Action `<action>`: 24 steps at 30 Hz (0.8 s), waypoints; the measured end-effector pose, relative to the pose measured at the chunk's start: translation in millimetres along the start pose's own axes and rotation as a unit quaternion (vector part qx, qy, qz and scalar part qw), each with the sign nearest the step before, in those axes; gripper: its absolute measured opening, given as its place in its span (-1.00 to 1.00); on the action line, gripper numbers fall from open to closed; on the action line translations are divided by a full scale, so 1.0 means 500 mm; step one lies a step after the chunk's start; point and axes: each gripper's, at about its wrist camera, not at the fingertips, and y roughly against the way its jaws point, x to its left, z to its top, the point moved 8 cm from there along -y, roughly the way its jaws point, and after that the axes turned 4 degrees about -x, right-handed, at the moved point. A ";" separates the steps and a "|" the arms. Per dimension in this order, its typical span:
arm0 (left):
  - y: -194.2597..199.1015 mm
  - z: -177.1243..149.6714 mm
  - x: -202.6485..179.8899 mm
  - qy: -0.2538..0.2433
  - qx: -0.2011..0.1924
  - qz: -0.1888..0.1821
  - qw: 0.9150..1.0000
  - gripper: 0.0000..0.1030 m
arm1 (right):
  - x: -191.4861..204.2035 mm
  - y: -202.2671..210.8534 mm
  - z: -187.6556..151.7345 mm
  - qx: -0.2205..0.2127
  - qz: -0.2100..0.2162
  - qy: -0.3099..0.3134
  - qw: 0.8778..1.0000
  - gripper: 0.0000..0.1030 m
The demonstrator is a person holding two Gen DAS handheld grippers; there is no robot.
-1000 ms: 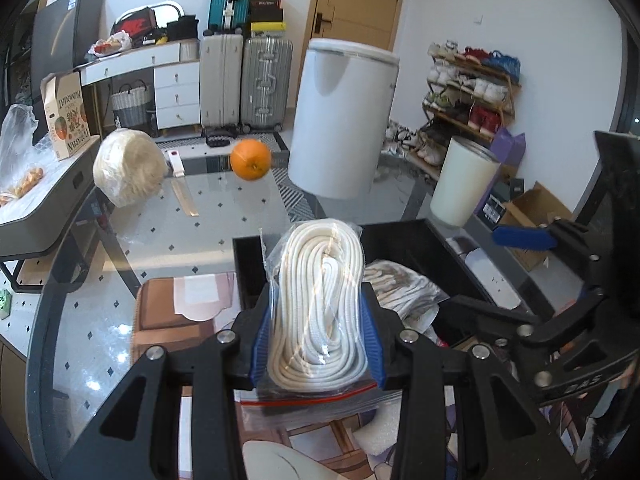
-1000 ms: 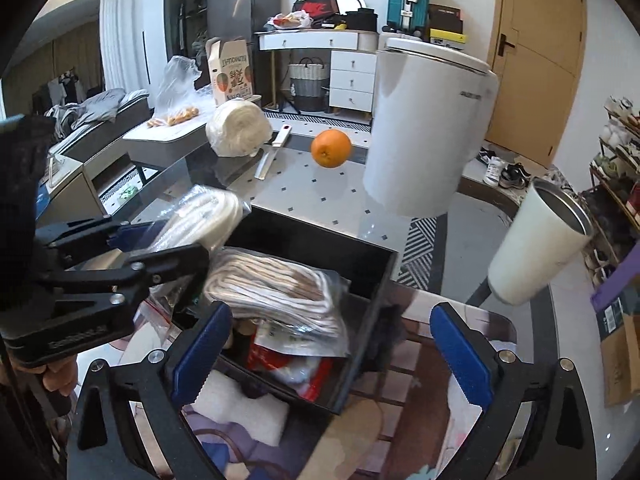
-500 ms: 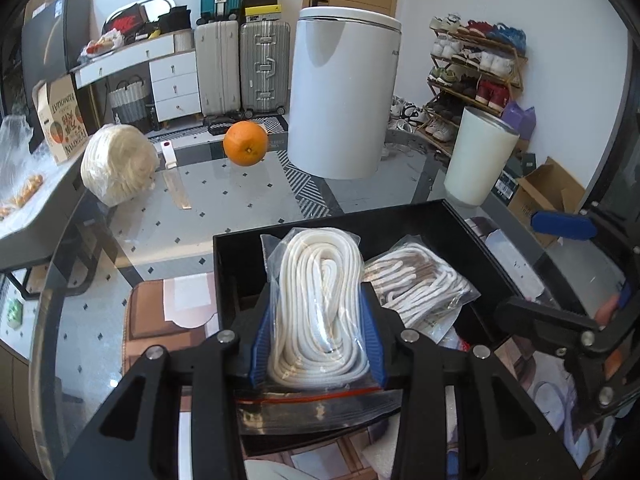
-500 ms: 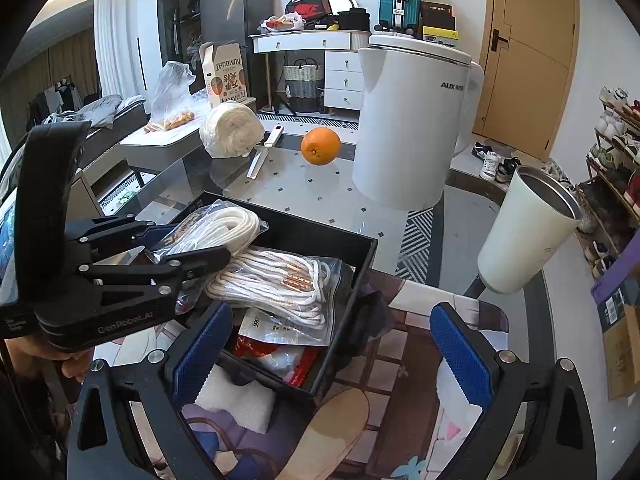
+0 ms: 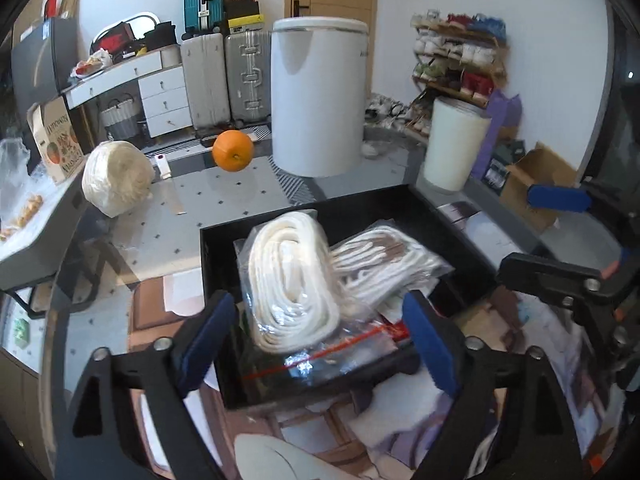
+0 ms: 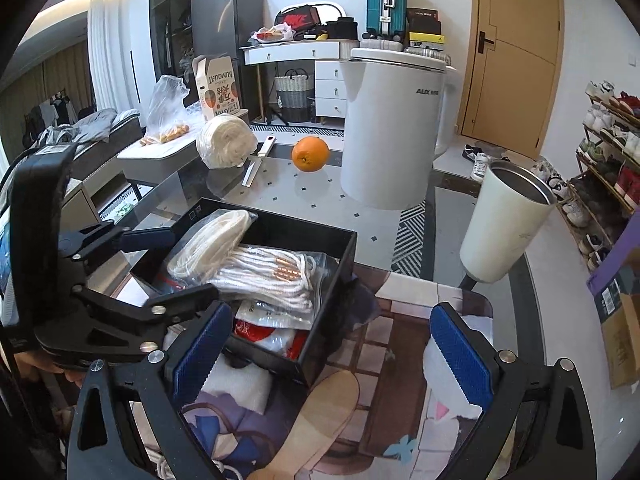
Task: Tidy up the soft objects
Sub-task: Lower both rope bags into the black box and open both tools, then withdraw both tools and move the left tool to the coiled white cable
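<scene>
Now left claw (image 5: 316,344) spread wide around bagged rope (image 5: 292,280) over black box (image 5: 208,264) edge, right claw (image 6: 332,356) agape, empty

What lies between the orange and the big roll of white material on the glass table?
A white-handled knife lies between the orange and the white roll, closer to the roll; the right wrist view shows it best.

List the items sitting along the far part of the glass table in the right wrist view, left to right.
Bagged roll of white rope → white-handled knife → round orange fruit → tall white electric kettle → cream steel-lined tumbler.
</scene>
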 end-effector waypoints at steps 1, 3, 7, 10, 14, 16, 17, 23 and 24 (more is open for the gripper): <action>0.011 0.000 0.000 0.003 -0.007 -0.007 1.000 0.83 | -0.001 0.004 -0.002 -0.001 0.000 -0.002 1.000 0.96; 0.030 -0.002 0.003 0.006 -0.020 -0.007 1.000 1.00 | -0.003 0.015 -0.009 -0.004 0.000 -0.007 1.000 0.98; 0.070 -0.012 0.014 0.013 -0.038 -0.001 0.999 1.00 | -0.005 0.033 -0.023 -0.010 0.004 -0.020 1.000 0.98; 0.091 -0.021 0.024 0.019 -0.047 0.006 0.999 1.00 | -0.003 0.045 -0.038 -0.010 0.005 -0.026 1.000 0.98; 0.115 -0.036 0.026 0.027 -0.057 0.007 0.998 1.00 | 0.006 0.066 -0.058 -0.012 0.012 -0.030 0.999 0.98; 0.133 -0.046 0.023 0.029 -0.062 0.009 0.998 1.00 | 0.012 0.075 -0.066 -0.013 0.013 -0.028 0.999 0.98; 0.141 -0.052 0.021 0.029 -0.065 0.009 0.997 1.00 | 0.014 0.079 -0.071 -0.013 0.013 -0.028 0.999 0.98; 0.173 -0.079 0.006 0.025 -0.074 0.015 0.997 1.00 | 0.032 0.105 -0.100 -0.014 0.020 -0.026 0.999 0.98; 0.177 -0.085 0.003 0.023 -0.074 0.015 0.997 1.00 | 0.035 0.108 -0.106 -0.013 0.022 -0.026 0.999 0.98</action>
